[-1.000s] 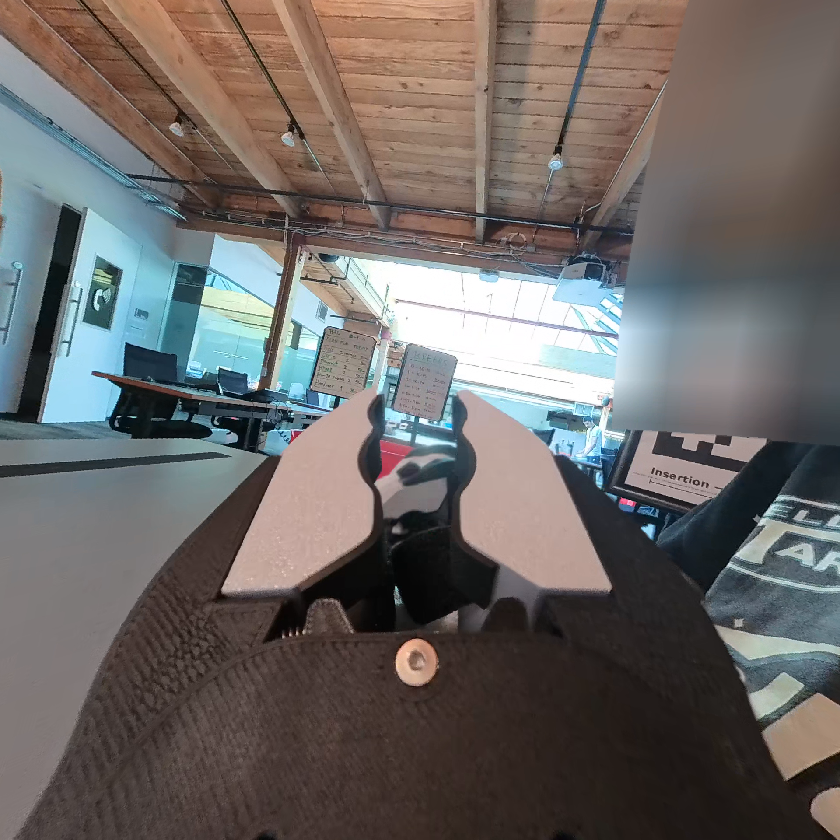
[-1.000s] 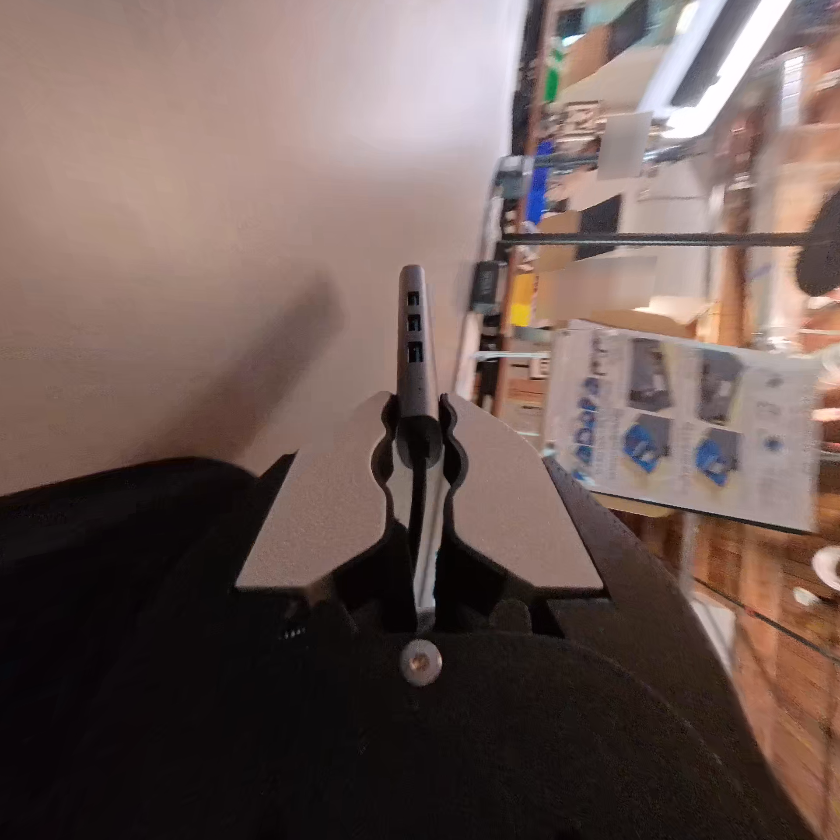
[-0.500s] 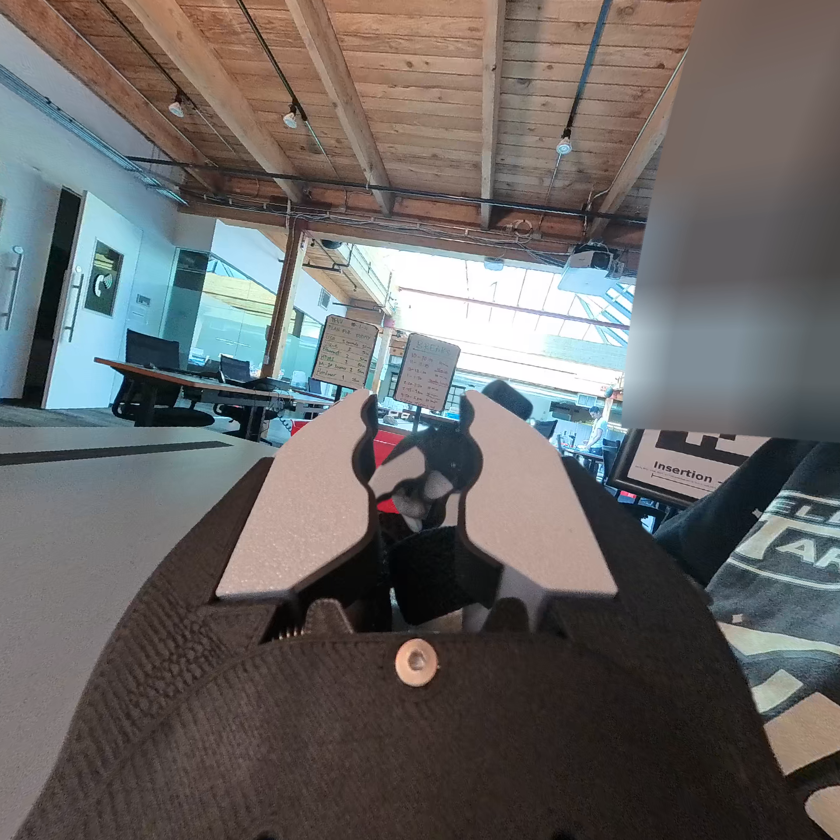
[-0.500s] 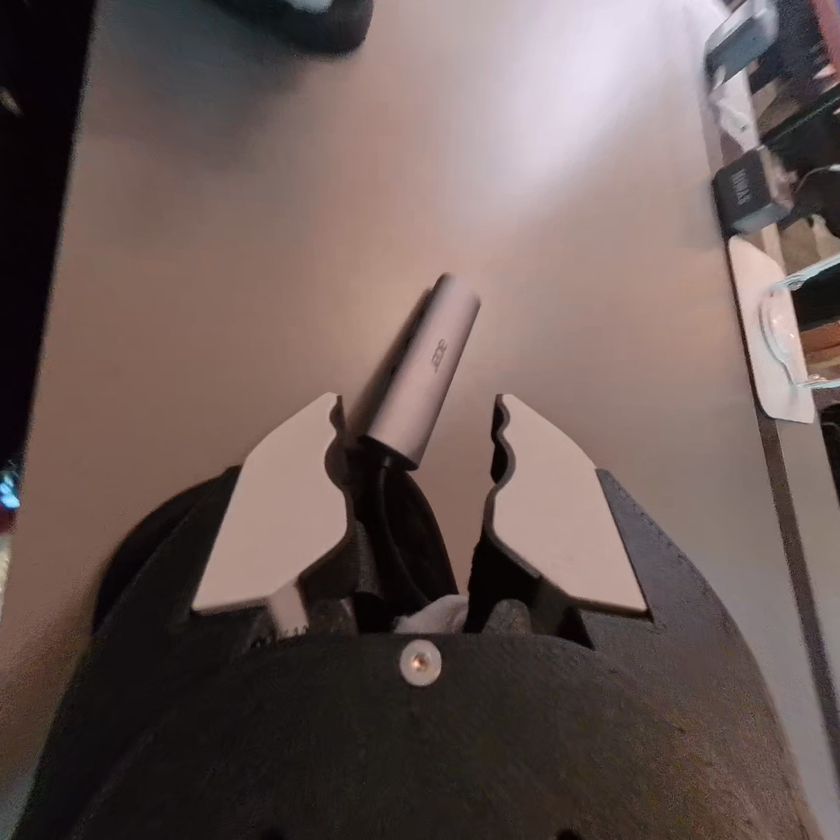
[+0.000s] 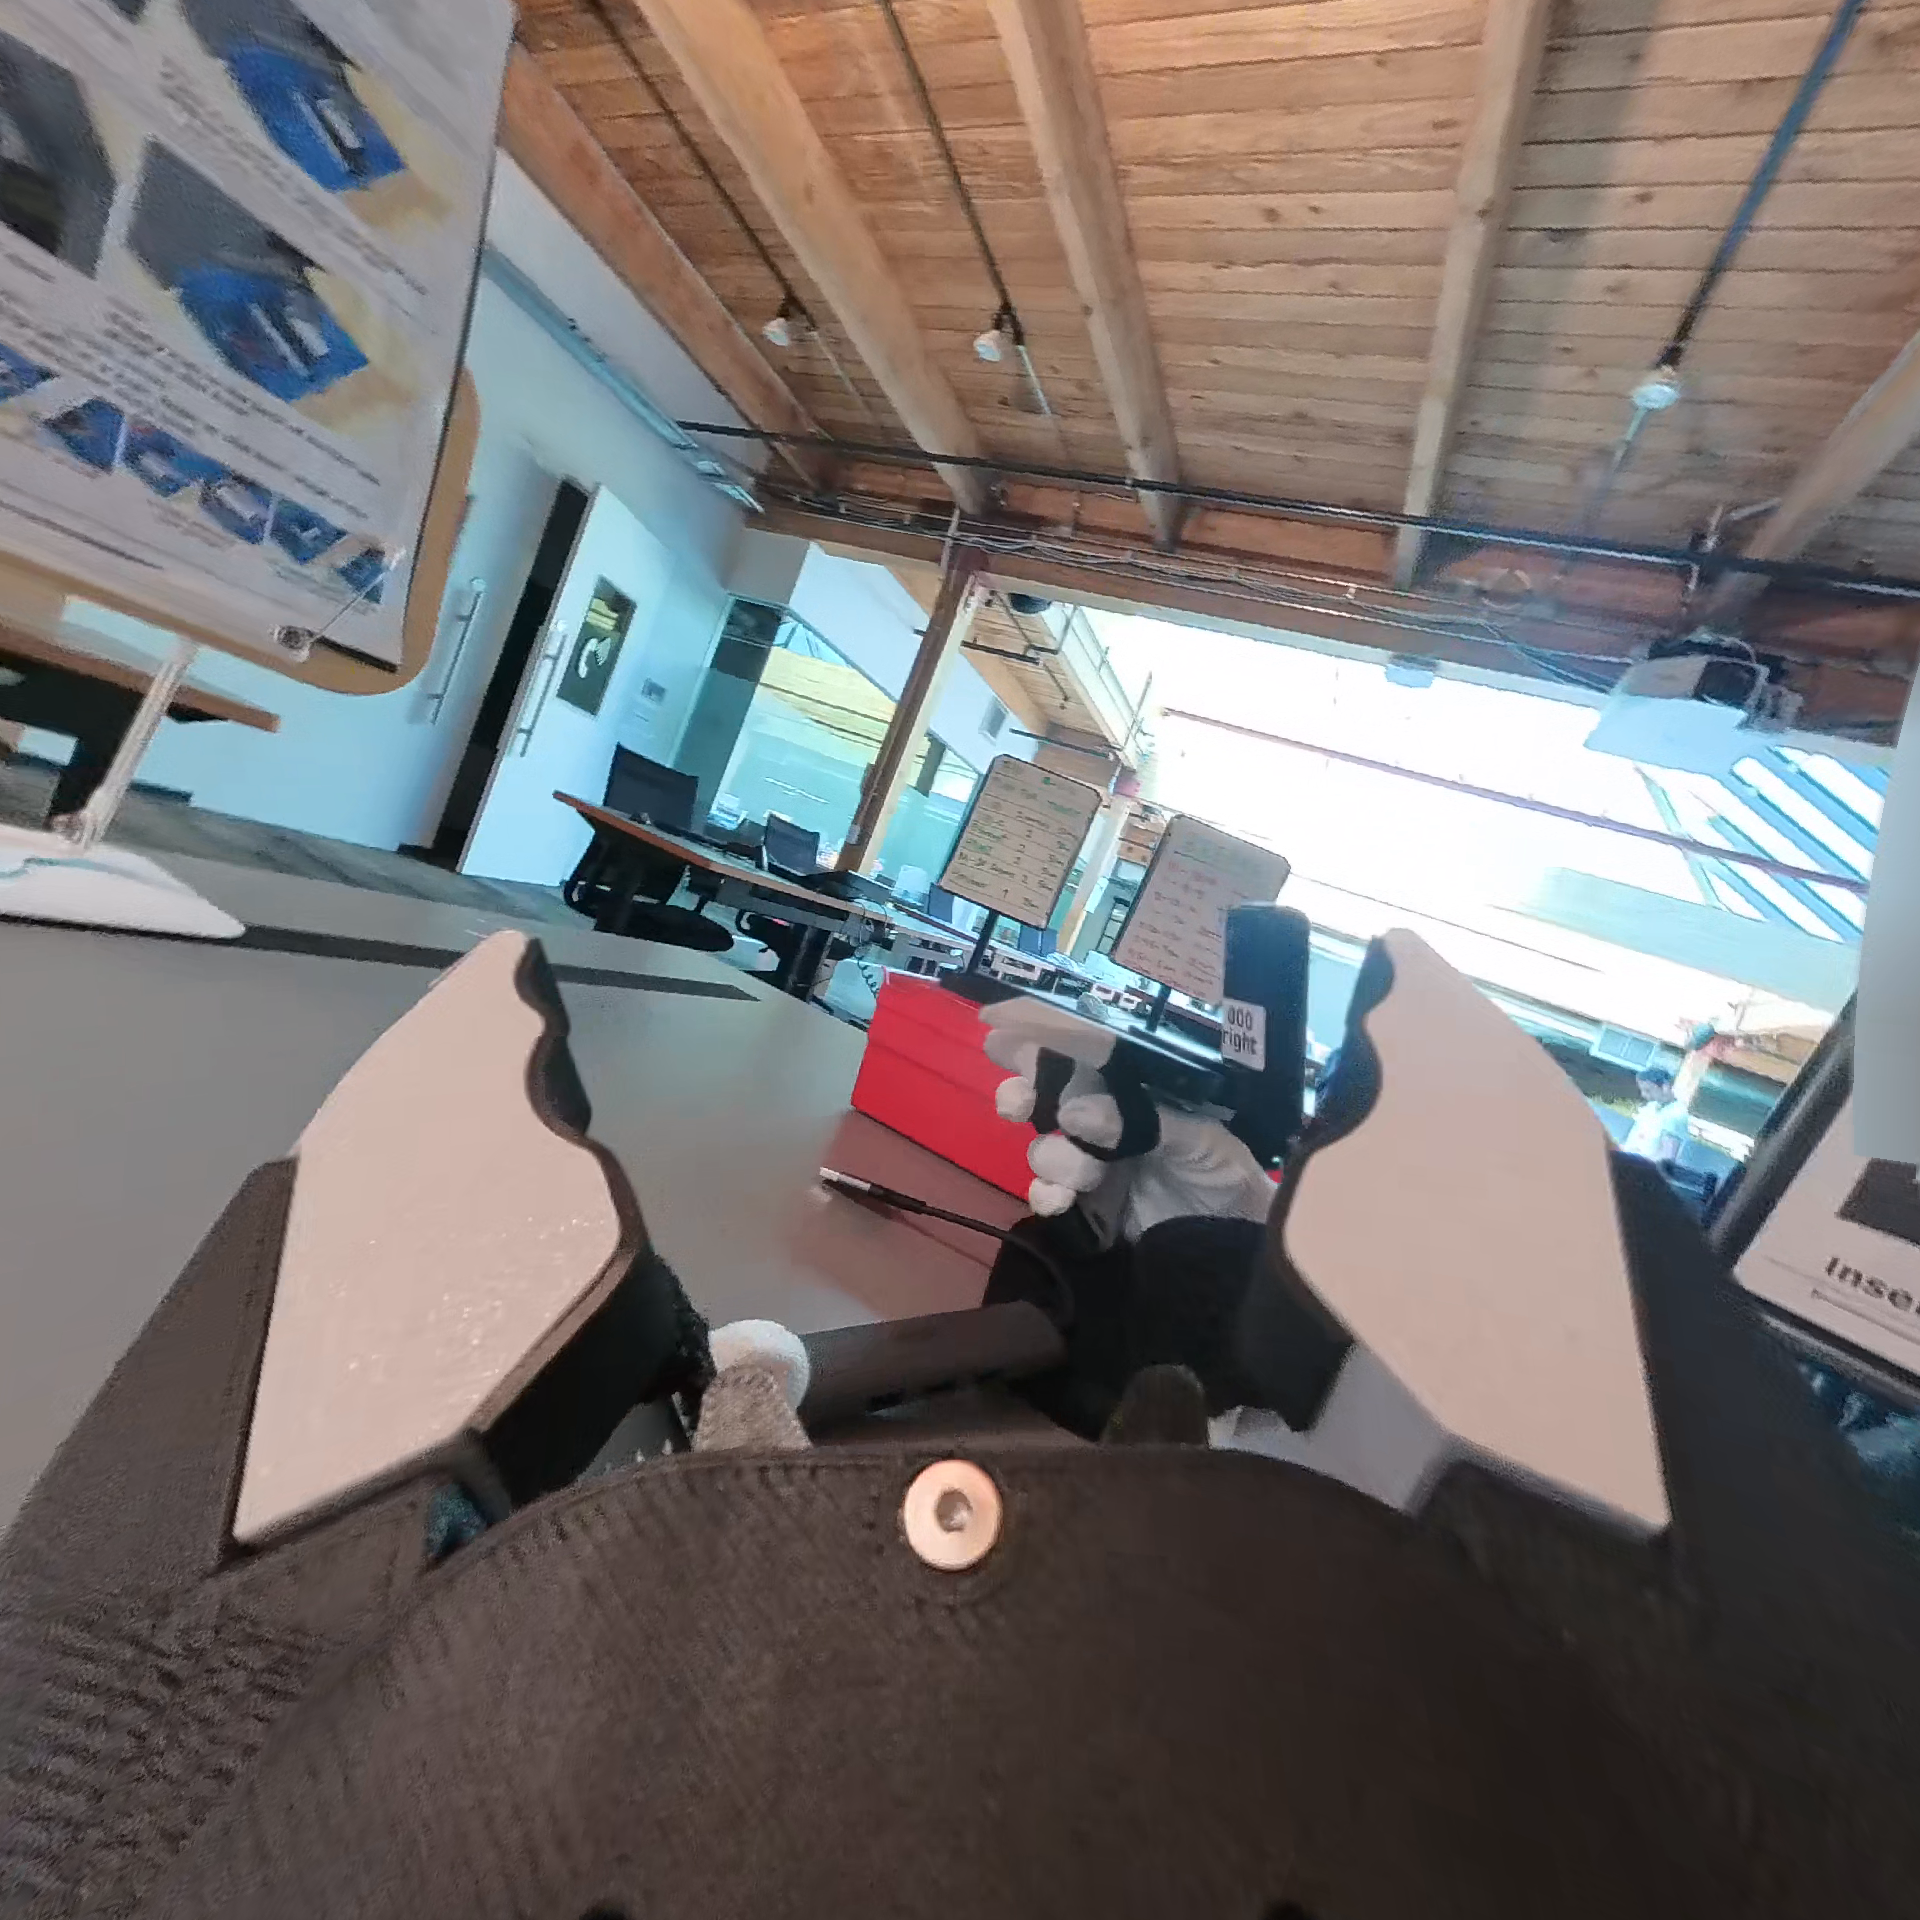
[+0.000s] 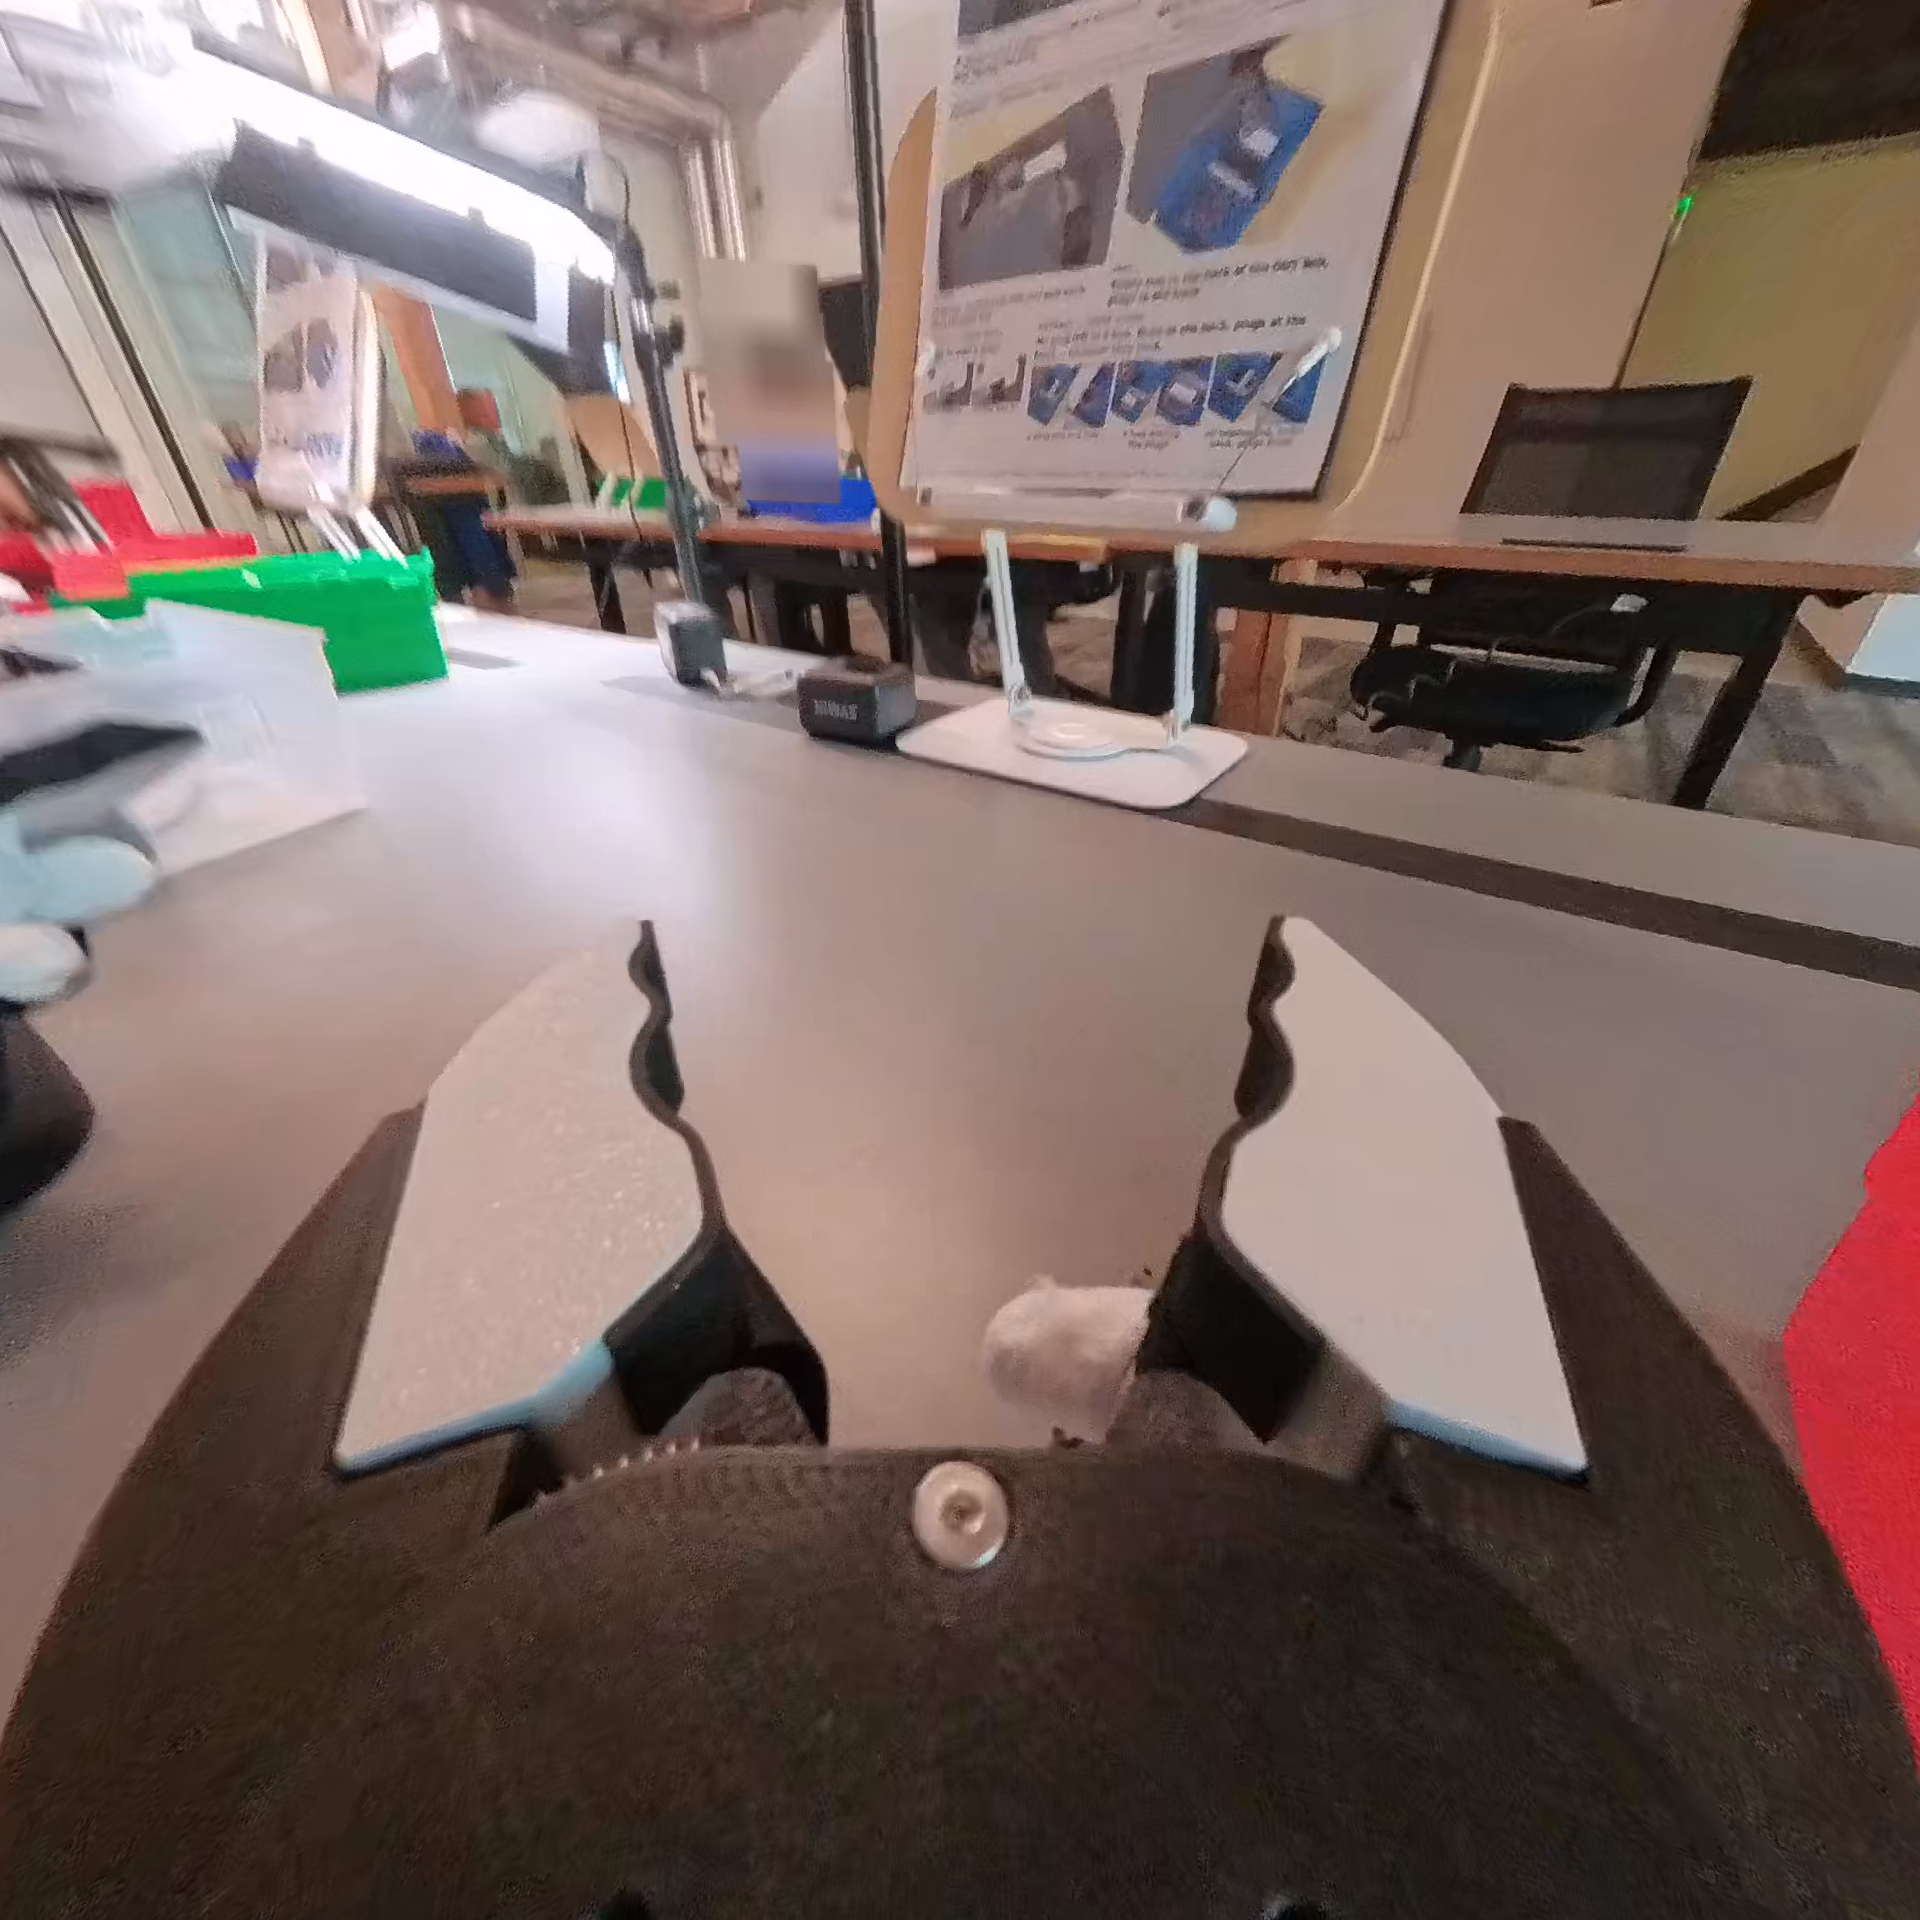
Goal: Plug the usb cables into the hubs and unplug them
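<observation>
In the left wrist view a dark grey USB hub (image 5: 935, 1351) lies on the grey table (image 5: 675, 1122), low between the bases of my fingers. Its black cable (image 5: 914, 1205) runs off across the table. My left gripper (image 5: 956, 945) is wide open and empty above the hub. My right gripper (image 5: 1049, 1023), held by a white-gloved hand (image 5: 1081, 1132), shows beyond the cable. In the right wrist view my right gripper (image 6: 961, 935) is wide open and empty over the bare table (image 6: 935, 883). No hub or cable shows in that view.
A red bin (image 5: 935, 1081) stands past the cable. A white stand (image 6: 1081, 743) with an instruction sheet and a small black box (image 6: 857, 707) sit at the table's far edge. A green bin (image 6: 312, 613) is at the far left, and something red (image 6: 1870, 1351) at the right edge.
My right gripper opened and let go of the hub, then swung up to face level across the table. My left gripper went from nearly shut to wide open.
</observation>
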Motion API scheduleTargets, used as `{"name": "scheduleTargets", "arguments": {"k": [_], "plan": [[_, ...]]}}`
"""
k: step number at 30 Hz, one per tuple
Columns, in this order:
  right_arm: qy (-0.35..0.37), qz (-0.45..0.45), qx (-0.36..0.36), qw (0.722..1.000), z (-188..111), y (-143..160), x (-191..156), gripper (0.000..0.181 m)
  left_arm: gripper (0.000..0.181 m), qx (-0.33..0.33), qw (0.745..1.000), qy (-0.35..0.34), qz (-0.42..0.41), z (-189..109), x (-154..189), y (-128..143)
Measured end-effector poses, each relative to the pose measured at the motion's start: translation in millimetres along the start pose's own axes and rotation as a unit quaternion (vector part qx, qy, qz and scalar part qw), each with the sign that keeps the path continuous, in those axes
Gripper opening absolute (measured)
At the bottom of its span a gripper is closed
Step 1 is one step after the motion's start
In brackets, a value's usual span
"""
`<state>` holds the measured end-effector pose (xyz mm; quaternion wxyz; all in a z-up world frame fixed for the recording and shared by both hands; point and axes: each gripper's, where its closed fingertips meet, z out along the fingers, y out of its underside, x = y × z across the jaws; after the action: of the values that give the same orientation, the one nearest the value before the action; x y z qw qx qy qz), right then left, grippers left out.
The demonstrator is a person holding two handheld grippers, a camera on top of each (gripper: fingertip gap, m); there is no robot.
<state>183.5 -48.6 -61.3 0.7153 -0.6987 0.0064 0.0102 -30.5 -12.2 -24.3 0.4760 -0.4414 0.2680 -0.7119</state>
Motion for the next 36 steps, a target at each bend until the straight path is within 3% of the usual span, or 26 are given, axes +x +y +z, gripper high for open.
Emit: {"name": "scheduleTargets", "arguments": {"k": [2,3,4,6,7,8,10,12,14,16,19,20,21,22,23,24,26,27,29,30,33,34,35,36], "plan": [[-0.009,0.032,0.045,0.998,-5,-11,2,0.109,0.138,0.004,1.0,0.012,-0.012,0,3,-1],[-0.014,0.046,0.057,0.997,-6,-12,3,0.107,0.129,0.008,0.999,0.029,-0.014,-1,7,-2],[-0.018,0.057,0.063,0.996,-8,-13,4,0.103,0.095,0.016,0.998,0.068,-0.011,-4,18,-5],[-0.051,0.063,0.088,0.993,-15,-18,-1,0.074,0.042,0.034,0.988,0.152,-0.012,-15,39,-12],[-0.084,0.057,0.111,0.989,-22,-23,-8,0.049,0.026,0.037,0.987,0.155,-0.023,-17,39,-14],[-0.114,0.048,0.136,0.983,-29,-29,-16,0.023,0.024,0.04,0.988,0.141,-0.036,-17,33,-15],[-0.133,0.04,0.166,0.976,-39,-36,-20,0.004,0.025,0.038,0.989,0.129,-0.055,-16,27,-15],[-0.131,0.038,0.166,0.977,-40,-36,-19,0.003,0.04,0.02,0.993,0.11,-0.04,-13,24,-10],[-0.119,0.031,0.167,0.978,-38,-36,-18,0.024,0.084,-0.001,0.997,0.072,0.012,-7,22,-3],[-0.095,0.002,0.179,0.979,-35,-39,-19,0.064,0.123,-0.024,0.996,0.011,0.081,1,12,6],[-0.093,-0.057,0.173,0.979,-29,-34,-32,0.086,0.129,-0.058,0.981,-0.072,0.169,8,-4,19],[-0.104,-0.073,0.163,0.978,-28,-31,-38,0.083,0.12,-0.072,0.977,-0.049,0.193,9,3,24],[-0.118,-0.09,0.157,0.976,-29,-29,-44,0.064,0.078,-0.08,0.975,-0.002,0.209,8,18,30],[-0.136,-0.108,0.154,0.973,-32,-27,-51,0.028,0.022,-0.09,0.97,0.059,0.218,4,36,34],[-0.152,-0.116,0.152,0.97,-34,-26,-55,0.006,0.013,-0.096,0.966,0.099,0.217,0,47,36],[-0.16,-0.112,0.146,0.97,-35,-25,-57,0.0,0.01,-0.094,0.968,0.091,0.212,-1,45,34],[-0.16,-0.098,0.137,0.973,-34,-24,-55,0.0,0.013,-0.087,0.975,0.062,0.197,-1,34,30],[-0.151,-0.092,0.141,0.974,-34,-25,-51,0.003,0.026,-0.077,0.979,0.043,0.186,1,30,26],[-0.113,-0.09,0.172,0.974,-35,-33,-41,0.03,0.09,-0.043,0.98,-0.01,0.192,4,17,15],[-0.099,-0.089,0.192,0.972,-36,-37,-38,0.049,0.112,-0.026,0.979,-0.032,0.198,5,13,10],[-0.091,-0.083,0.208,0.97,-36,-42,-36,0.079,0.12,-0.018,0.973,-0.047,0.227,6,13,7],[-0.093,-0.083,0.208,0.97,-36,-41,-37,0.083,0.105,-0.019,0.971,-0.021,0.238,6,21,10],[-0.095,-0.085,0.208,0.97,-36,-41,-38,0.082,0.064,-0.027,0.968,0.028,0.246,4,35,16],[-0.098,-0.093,0.209,0.969,-36,-41,-39,0.07,0.012,-0.046,0.963,0.088,0.251,0,51,23]]}}
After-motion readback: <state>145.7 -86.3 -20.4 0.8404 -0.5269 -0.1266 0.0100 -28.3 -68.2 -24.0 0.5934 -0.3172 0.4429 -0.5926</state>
